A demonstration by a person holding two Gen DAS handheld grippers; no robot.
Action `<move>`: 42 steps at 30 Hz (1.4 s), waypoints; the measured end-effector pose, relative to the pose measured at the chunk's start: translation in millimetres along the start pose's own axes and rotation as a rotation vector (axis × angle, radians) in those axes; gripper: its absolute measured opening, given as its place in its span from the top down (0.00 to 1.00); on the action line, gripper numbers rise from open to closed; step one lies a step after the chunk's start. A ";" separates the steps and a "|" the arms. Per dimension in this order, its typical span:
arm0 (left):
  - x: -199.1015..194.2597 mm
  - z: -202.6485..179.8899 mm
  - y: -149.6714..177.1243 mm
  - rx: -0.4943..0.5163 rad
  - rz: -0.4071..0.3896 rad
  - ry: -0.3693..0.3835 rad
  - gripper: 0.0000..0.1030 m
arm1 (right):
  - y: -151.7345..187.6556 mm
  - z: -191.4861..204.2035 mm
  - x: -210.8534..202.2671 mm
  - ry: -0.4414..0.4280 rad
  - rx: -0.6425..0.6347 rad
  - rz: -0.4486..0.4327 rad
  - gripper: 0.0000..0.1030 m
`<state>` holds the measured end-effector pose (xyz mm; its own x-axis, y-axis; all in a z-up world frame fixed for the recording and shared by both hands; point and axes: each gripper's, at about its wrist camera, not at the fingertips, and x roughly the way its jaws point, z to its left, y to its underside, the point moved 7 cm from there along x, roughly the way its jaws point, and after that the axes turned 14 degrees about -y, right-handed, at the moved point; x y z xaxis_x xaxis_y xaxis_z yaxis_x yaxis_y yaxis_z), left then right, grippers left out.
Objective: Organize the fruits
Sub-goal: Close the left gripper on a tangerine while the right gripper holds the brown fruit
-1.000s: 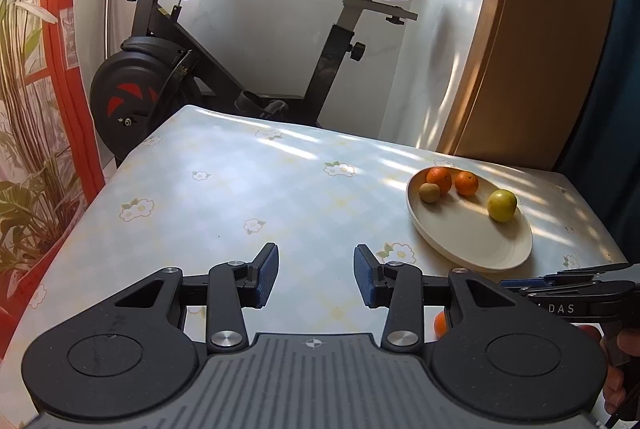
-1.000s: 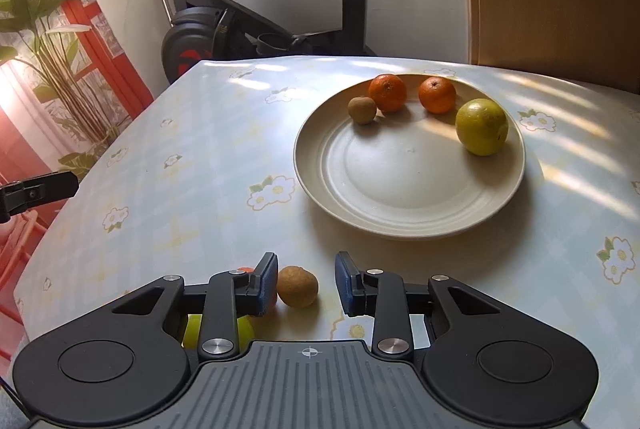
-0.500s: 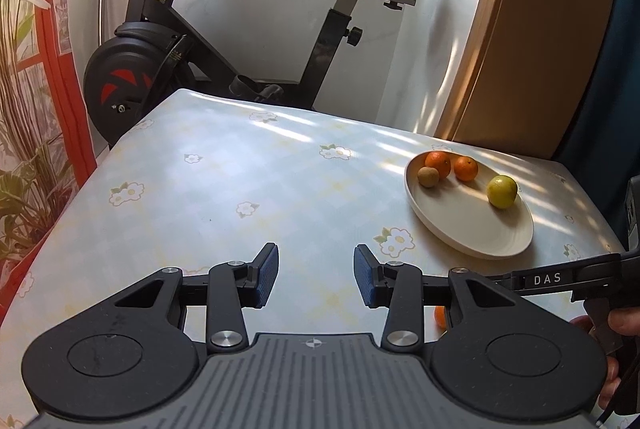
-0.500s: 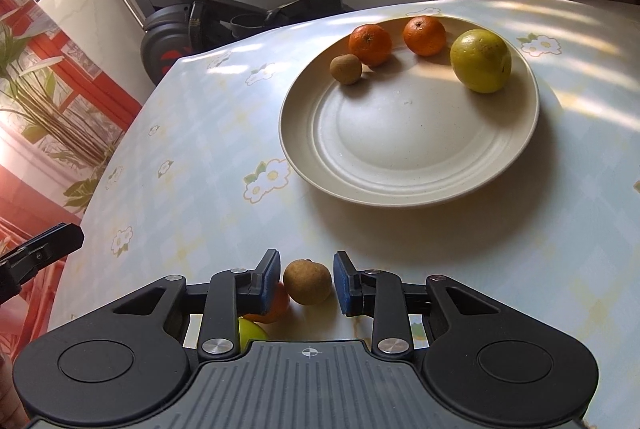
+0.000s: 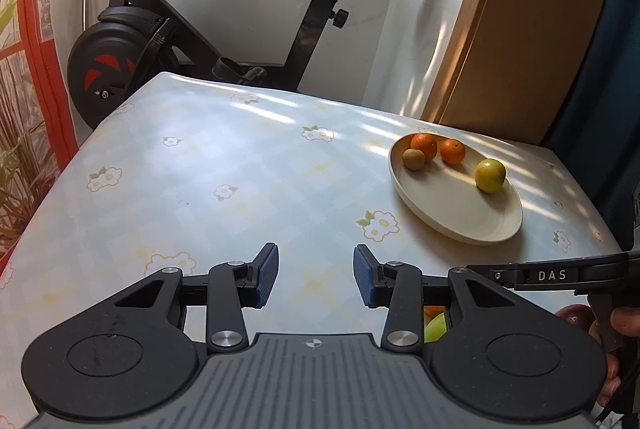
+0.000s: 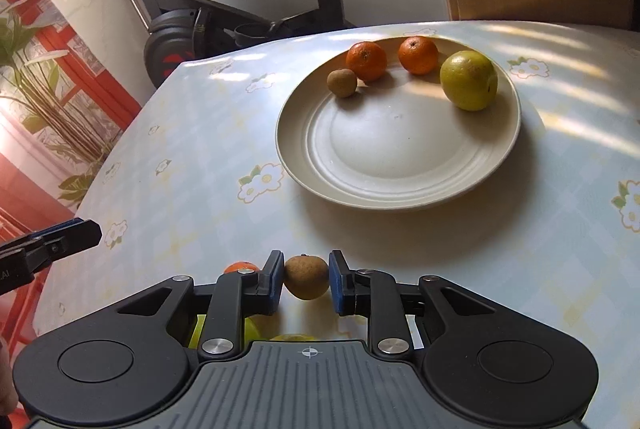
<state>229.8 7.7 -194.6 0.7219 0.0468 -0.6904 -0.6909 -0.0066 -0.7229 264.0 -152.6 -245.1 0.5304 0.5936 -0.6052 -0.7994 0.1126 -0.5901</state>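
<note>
One brown kiwi (image 6: 307, 281) sits pinched between the right tongs (image 6: 306, 283); the left tongs (image 5: 316, 281) are spread.

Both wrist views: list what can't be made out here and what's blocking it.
- Right wrist view: the fruit near the right gripper, an orange one and a green one, are mostly hidden by its fingers and body; kind and count unclear.
- Left wrist view: the same pile shows only as slivers behind the left gripper.
- Left wrist view: a dark red object is blocked by the hand.

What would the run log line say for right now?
right gripper: jaws just closed on kiwi | left gripper: open, empty | plate: four fruits
</note>
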 end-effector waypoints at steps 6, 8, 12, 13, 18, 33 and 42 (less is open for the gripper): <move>14.7 -33.5 -2.4 0.076 0.056 0.111 0.58 | 1.1 -16.2 -17.4 0.087 -0.080 0.012 0.79; 21.9 -49.4 0.1 0.119 0.081 0.152 0.58 | 1.6 -24.6 -22.1 0.094 -0.069 0.007 0.79; 35.3 -67.4 7.8 0.160 0.147 0.203 0.58 | 4.6 -32.3 -26.2 0.092 -0.065 0.000 0.79; 39.5 -71.2 10.9 0.170 0.174 0.213 0.58 | 5.4 -32.6 -27.5 0.096 -0.073 0.000 0.79; 52.2 -79.2 17.8 0.176 0.244 0.231 0.58 | 8.2 -30.9 -29.3 0.092 -0.100 -0.002 0.79; 61.1 -89.7 15.9 0.153 0.331 0.280 0.58 | 13.9 -34.4 -34.8 0.026 -0.099 -0.010 0.78; 64.0 -102.3 22.5 0.163 0.362 0.325 0.62 | 16.9 -36.1 -37.1 0.012 -0.096 -0.018 0.78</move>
<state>264.4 -91.7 -257.8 0.3922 -0.2432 -0.8871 -0.8771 0.1919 -0.4404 241.0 -201.4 -251.9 0.5486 0.5821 -0.6002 -0.7592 0.0461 -0.6492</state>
